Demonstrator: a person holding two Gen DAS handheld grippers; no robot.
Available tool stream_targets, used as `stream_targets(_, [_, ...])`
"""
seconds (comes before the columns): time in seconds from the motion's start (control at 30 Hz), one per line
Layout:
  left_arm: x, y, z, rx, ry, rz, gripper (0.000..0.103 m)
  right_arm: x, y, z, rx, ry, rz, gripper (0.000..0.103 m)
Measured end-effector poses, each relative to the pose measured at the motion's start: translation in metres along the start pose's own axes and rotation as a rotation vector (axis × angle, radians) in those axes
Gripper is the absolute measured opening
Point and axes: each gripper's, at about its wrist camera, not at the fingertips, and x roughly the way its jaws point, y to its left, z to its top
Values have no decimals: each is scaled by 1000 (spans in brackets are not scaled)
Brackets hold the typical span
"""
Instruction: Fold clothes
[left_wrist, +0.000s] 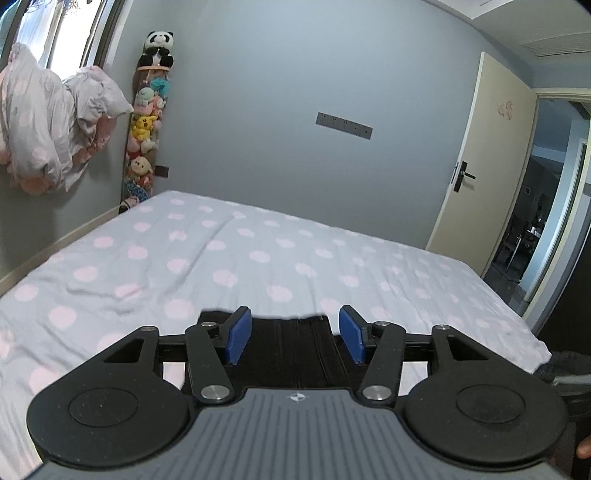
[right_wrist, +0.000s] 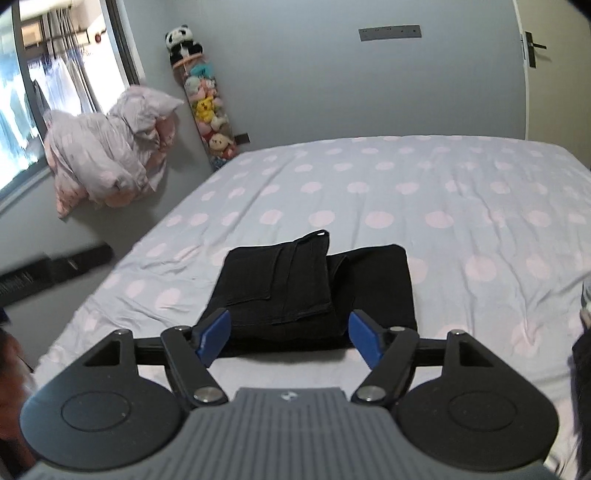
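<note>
A black garment (right_wrist: 314, 284) lies folded into a compact rectangle on the polka-dot bed sheet (right_wrist: 406, 206), near the bed's front edge. My right gripper (right_wrist: 290, 336) is open, its blue pads (right_wrist: 214, 334) apart above the garment's near edge, holding nothing. In the left wrist view the same black garment (left_wrist: 295, 347) shows only as a strip between the fingers. My left gripper (left_wrist: 295, 334) is open and empty just above it, blue pads (left_wrist: 238, 334) wide apart.
The bed sheet (left_wrist: 221, 266) stretches far ahead. A bundled duvet (right_wrist: 107, 151) hangs by the window at left. A column of plush toys (right_wrist: 207, 99) stands in the corner. An open door (left_wrist: 476, 166) is at the right.
</note>
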Motion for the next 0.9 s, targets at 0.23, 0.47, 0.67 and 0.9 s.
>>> stream_targets(0.23, [81, 43, -6, -66, 9, 6, 64, 82, -27, 32, 45, 90, -30, 74])
stream_targets(0.47, [158, 105, -50, -164, 144, 56, 64, 173, -71, 44, 142, 195, -35, 77])
stream_targets(0.67, [183, 134, -54, -266, 184, 79, 64, 230, -106, 60, 212, 249, -4, 85])
stream_targets(0.9, [197, 132, -57, -212, 228, 122, 64, 278, -127, 47, 384, 297, 250, 91])
